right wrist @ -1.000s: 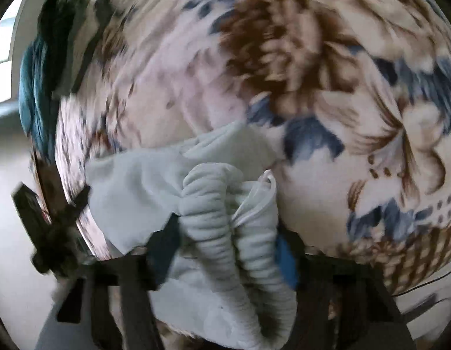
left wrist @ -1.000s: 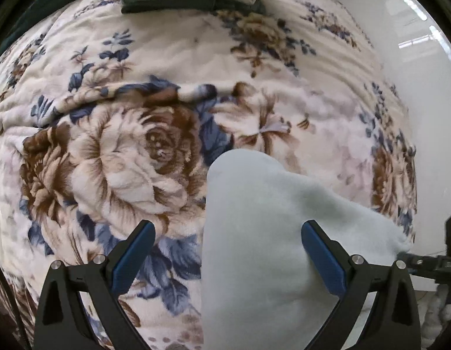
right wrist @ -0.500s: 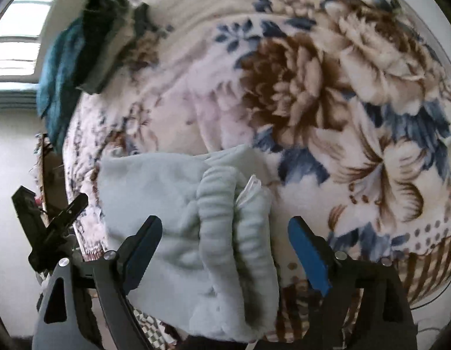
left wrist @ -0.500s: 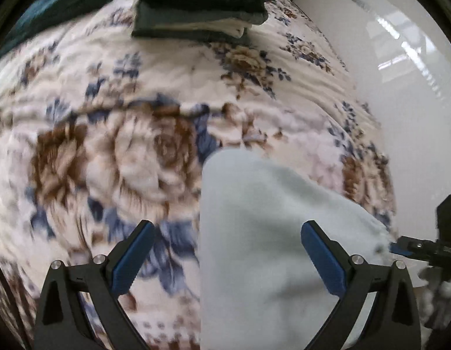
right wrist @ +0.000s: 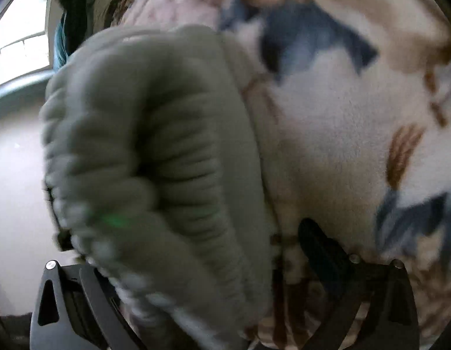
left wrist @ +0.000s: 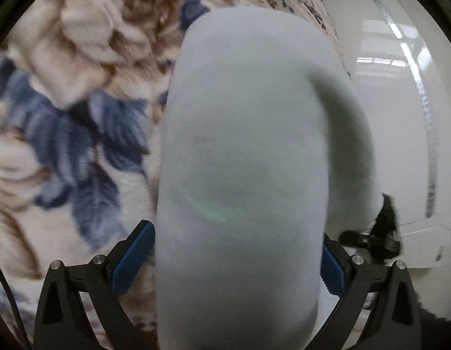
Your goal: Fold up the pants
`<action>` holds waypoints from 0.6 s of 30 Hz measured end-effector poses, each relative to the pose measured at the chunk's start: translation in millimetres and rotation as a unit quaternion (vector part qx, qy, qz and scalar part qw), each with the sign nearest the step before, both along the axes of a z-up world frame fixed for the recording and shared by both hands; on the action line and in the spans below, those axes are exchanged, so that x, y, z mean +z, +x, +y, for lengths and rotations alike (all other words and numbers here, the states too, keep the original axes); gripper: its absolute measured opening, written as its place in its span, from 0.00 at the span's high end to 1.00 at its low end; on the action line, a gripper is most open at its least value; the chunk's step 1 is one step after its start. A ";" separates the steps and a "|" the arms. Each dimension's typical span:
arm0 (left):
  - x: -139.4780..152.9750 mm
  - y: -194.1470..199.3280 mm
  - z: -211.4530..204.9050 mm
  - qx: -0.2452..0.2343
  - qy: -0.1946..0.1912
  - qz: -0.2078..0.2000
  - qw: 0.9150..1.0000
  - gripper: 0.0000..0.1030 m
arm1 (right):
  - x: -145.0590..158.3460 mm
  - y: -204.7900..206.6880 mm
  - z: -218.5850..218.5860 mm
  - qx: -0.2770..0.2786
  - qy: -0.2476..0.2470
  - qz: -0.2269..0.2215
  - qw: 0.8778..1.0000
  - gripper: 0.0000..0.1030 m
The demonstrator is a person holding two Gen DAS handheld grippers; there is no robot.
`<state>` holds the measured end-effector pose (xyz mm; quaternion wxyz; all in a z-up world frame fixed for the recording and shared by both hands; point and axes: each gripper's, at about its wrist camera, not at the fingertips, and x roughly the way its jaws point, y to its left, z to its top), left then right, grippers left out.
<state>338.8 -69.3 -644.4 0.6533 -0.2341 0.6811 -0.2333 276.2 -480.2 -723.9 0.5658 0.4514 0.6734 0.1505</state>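
Note:
The pale grey fleece pants [left wrist: 240, 145] lie folded on the floral blanket [left wrist: 65, 87] and fill the middle of the left wrist view. My left gripper [left wrist: 231, 262] stands wide open astride them, its blue pads [left wrist: 132, 259] at either edge of the cloth. In the right wrist view the ribbed waistband of the pants [right wrist: 155, 160] bulges close to the camera. My right gripper [right wrist: 202, 242] has its jaws opening, with the waistband between them. Its left finger is hidden behind the cloth and its right finger stands clear over the blanket [right wrist: 342, 116]. The picture is blurred.
The bed's edge runs along the right of the left wrist view, with a glossy white floor [left wrist: 415, 116] beyond it and the other gripper [left wrist: 377, 239] there. Dark folded clothes [right wrist: 73, 5] lie at the far top left by a bright window [right wrist: 18, 43].
Both grippers have dropped close to the pants and blanket. The right gripper, which was shut on the waistband, has opened wide. The stack of folded clothes has left the left wrist view.

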 end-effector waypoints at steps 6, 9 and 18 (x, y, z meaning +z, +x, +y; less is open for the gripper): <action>-9.4 18.3 -12.5 -0.025 -0.040 0.022 0.999 0.00 | 2.0 7.2 16.9 0.013 0.081 -0.038 0.996 0.00; -5.6 23.6 -24.5 -0.053 -0.038 0.007 0.998 0.00 | -1.0 10.6 24.9 0.057 0.047 -0.046 0.996 0.00; 16.3 23.2 -46.1 -0.088 -0.034 -0.018 0.995 0.15 | 12.0 4.2 28.6 0.023 0.017 -0.052 0.998 0.24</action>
